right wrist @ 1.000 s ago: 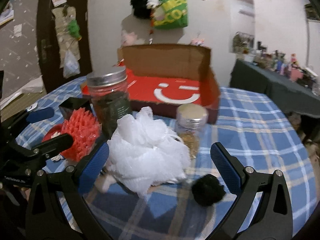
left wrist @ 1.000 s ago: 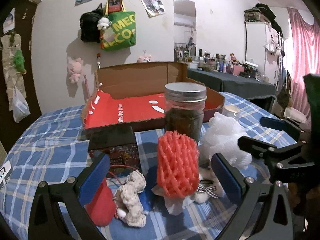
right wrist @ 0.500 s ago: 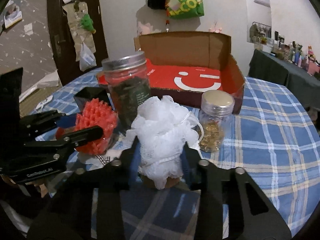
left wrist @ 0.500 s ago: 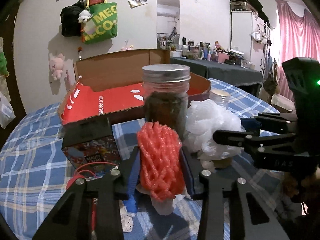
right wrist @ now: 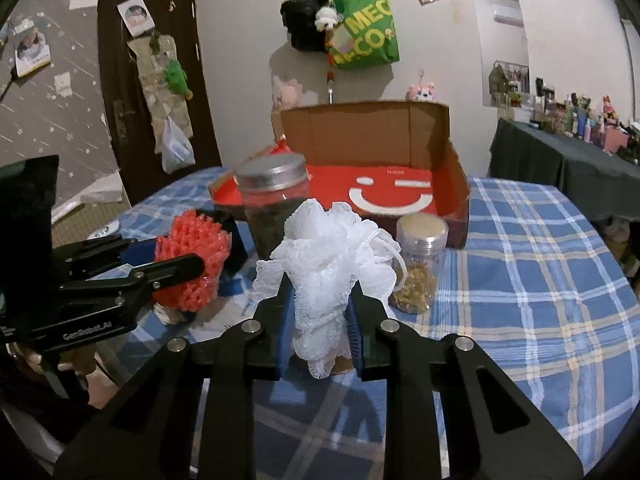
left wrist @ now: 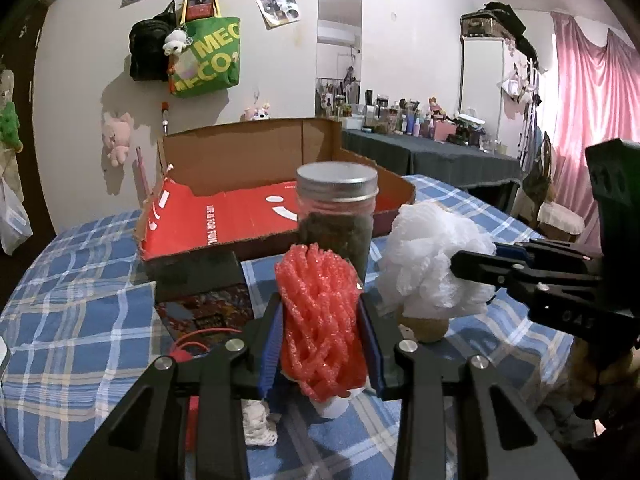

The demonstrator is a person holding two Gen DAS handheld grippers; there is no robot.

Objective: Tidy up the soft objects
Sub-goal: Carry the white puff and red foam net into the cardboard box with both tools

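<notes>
A red foam fruit net (left wrist: 320, 320) stands upright between the blue pads of my left gripper (left wrist: 322, 344), which is shut on it and squeezes its sides. In the right wrist view the same net (right wrist: 196, 248) shows at the left, in the left gripper (right wrist: 180, 264). My right gripper (right wrist: 320, 316) is shut on a white mesh bath pouf (right wrist: 332, 248), pinched narrow at its lower part. The pouf (left wrist: 428, 256) and the right gripper (left wrist: 480, 262) also appear at the right of the left wrist view. Behind them an open cardboard box (right wrist: 360, 136) with a red floor lies on the table.
A tall glass jar with a metal lid (left wrist: 338, 216) stands just behind the net. A small jar of golden bits (right wrist: 418, 268) is right of the pouf. A black printed box (left wrist: 204, 292) and a white knitted toy (left wrist: 258, 426) lie at the left on the blue checked cloth (right wrist: 540, 280).
Both grippers went from wide open to shut, the left on the red foam net, the right on the white pouf. Both have since lifted slightly with their loads.
</notes>
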